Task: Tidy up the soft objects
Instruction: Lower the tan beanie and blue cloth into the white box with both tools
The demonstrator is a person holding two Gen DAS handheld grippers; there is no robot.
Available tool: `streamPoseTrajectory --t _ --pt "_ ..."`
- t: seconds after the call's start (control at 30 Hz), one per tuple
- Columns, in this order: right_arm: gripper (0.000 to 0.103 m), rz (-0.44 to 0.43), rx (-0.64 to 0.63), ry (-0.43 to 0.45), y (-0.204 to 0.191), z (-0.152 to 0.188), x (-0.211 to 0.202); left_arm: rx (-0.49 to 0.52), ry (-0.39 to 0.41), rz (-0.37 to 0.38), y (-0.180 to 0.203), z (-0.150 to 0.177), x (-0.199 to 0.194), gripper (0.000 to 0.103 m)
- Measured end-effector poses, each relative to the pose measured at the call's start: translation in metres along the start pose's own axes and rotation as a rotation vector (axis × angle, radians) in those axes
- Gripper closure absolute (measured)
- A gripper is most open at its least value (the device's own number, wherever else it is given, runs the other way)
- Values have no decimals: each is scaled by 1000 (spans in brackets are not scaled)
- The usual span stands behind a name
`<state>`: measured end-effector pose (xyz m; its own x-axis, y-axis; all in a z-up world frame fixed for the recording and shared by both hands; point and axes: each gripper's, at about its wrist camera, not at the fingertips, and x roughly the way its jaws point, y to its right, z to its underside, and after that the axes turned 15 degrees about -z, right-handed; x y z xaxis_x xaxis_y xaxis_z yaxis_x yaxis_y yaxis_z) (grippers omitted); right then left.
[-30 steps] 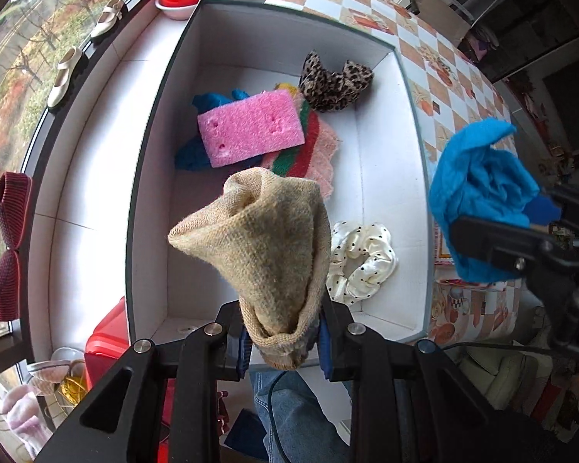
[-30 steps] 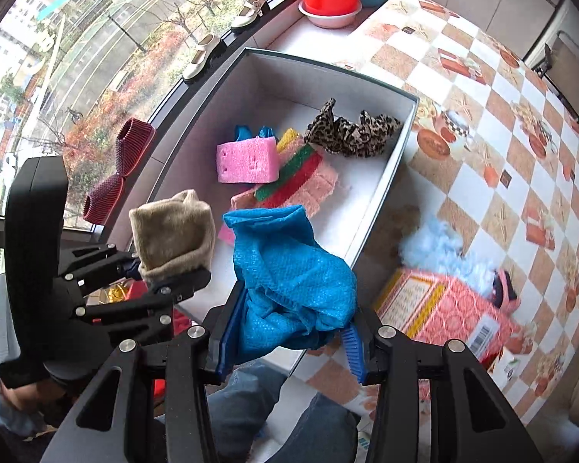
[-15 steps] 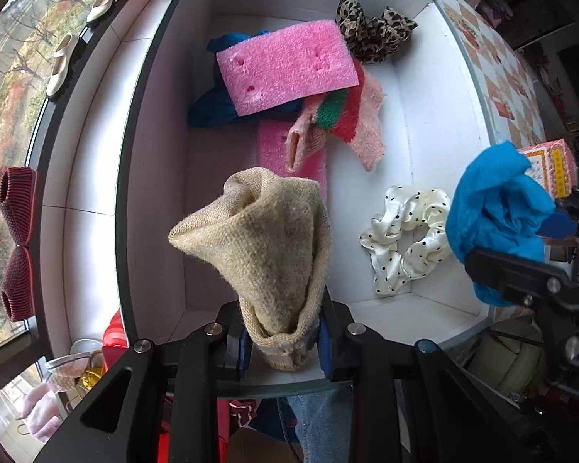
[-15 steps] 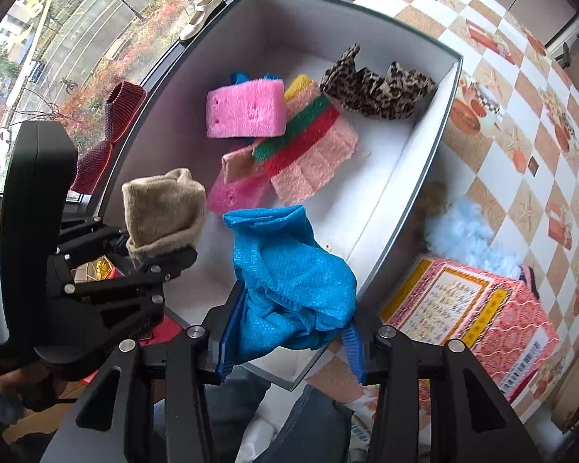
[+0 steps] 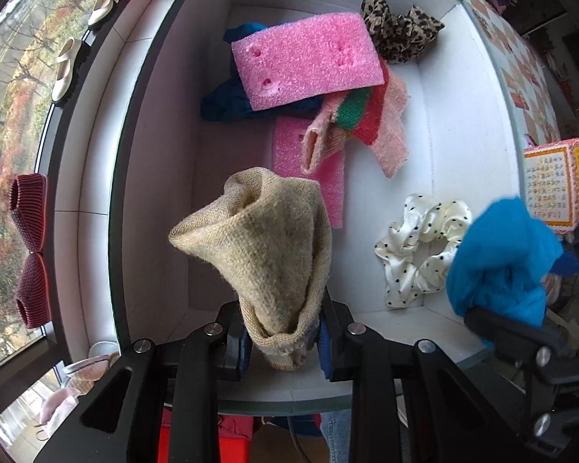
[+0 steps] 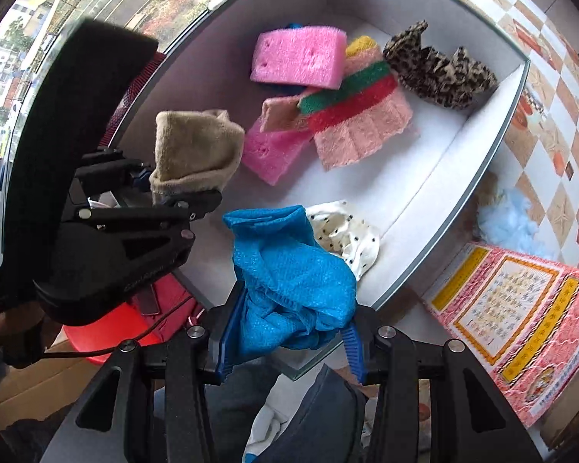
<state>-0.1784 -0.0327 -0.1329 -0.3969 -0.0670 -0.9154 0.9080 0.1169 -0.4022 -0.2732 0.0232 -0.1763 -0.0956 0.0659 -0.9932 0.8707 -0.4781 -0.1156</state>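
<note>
Here the left gripper (image 5: pixel 283 341) points down into a white box (image 5: pixel 467 123), its jaws clamped on the cuff of a tan sock (image 5: pixel 266 254) that bulges up at the lower centre of the left view. At that view's lower right edge the right gripper (image 6: pixel 289 343) also points down, over the box's near corner, jaws squeezing a bunched blue cloth (image 6: pixel 289 281). Inside the box lie a pink sponge (image 5: pixel 308 59) at the top, a leopard scrunchie (image 5: pixel 401 34) in the upper right corner, a striped pink knit piece (image 5: pixel 366 115) and a white dotted scrunchie (image 5: pixel 417 250) near the blue cloth. The box sits beside a window sill with shoes (image 5: pixel 67 63) at the left; a checked tablecloth (image 6: pixel 552 77) and a pink printed carton (image 6: pixel 521 320) lie right. Its print is too small to read.
</note>
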Motion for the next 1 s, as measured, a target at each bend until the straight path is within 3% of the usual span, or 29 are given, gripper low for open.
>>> streamPoseTrajectory --t 0.23,0.83,0.93,1.0 --pt "57 63 20 60 15 -14 -26 -23 10 57 5 -3 -13 74" --pt "57 85 43 85 16 -29 -32 -27 35 18 11 3 -23 72" --pt "56 81 50 86 18 -29 -32 -28 36 13 15 5 -25 65" --pt "54 77 53 84 18 -29 -32 -31 35 8 15 6 -25 50"
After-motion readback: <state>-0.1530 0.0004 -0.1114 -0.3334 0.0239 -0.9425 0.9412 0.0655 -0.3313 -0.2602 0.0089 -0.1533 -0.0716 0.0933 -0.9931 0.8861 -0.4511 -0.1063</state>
